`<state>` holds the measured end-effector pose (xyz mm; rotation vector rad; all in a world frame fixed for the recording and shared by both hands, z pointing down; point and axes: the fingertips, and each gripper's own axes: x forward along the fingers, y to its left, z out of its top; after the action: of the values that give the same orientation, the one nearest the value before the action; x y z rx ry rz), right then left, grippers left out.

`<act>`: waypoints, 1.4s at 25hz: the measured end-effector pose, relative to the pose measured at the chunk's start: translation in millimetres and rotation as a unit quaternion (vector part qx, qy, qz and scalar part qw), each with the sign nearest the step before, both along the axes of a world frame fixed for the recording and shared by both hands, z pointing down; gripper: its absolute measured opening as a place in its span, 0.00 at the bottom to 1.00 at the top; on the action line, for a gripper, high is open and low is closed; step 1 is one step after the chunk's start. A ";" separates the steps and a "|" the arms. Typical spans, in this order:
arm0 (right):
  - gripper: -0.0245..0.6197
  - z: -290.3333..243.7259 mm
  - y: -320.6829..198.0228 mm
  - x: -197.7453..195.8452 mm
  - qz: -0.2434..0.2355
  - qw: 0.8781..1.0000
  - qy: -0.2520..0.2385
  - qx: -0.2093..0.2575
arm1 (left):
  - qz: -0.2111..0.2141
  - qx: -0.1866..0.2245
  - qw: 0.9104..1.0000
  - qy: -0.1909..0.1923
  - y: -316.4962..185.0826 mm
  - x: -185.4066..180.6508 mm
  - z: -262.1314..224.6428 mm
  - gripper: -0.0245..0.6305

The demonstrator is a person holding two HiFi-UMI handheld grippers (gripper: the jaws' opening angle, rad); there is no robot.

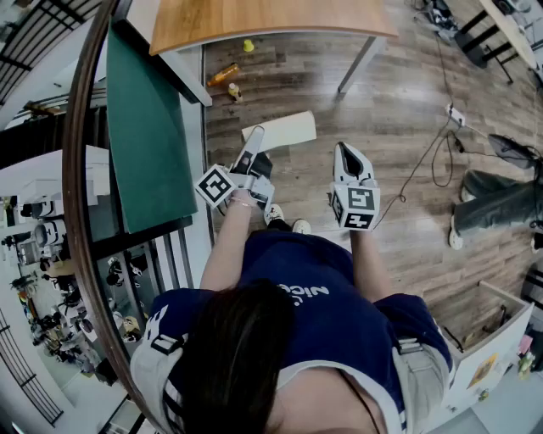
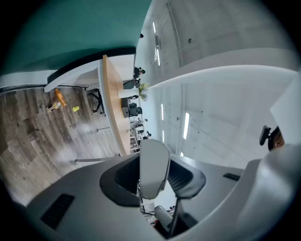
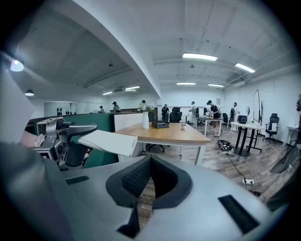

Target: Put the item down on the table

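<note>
Left gripper (image 1: 257, 136) is clamping narrow jaws on a flat white item (image 1: 284, 130), holding it in the air over the plank floor (image 1: 399, 110), short of the wooden table (image 1: 271, 21) and not touching it. Right gripper (image 1: 346, 151) is hanging beside it with jaws pressed together on nothing. A tall green panel (image 1: 144, 127) is standing along the person's left, just beside the table's end. Nothing is lying between the item and the tabletop. A seated person's legs (image 1: 501, 199) are stretching out well to the right, near a trailing cable (image 1: 433, 157). An orange thing (image 1: 224, 75) and a small yellow one (image 1: 248, 46) are lying under the table. The right gripper view is showing a white vase (image 3: 146, 120) and a black box (image 3: 160, 124) on the tabletop (the head view is cutting both off).
</note>
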<state>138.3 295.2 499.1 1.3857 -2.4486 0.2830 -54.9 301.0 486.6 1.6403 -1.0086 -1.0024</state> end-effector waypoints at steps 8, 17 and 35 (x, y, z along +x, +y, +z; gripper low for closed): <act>0.05 0.3 1.7 -2.6 -0.009 1.000 0.007 0.005 | -0.004 -0.013 1.000 0.018 6.9 8.1 8.3 0.27; 0.06 5.1 -6.4 -2.7 0.013 1.000 -0.007 0.011 | 0.002 -0.017 1.000 0.022 1.7 2.3 14.7 0.27; 0.55 22.0 15.2 -26.8 -0.002 1.000 -0.005 -0.006 | 0.030 -0.031 0.999 0.032 17.4 -8.7 39.0 0.27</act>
<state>111.5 310.4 521.1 1.3771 -2.4529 0.3033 -63.6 318.4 525.6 1.5678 -0.9343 -0.9686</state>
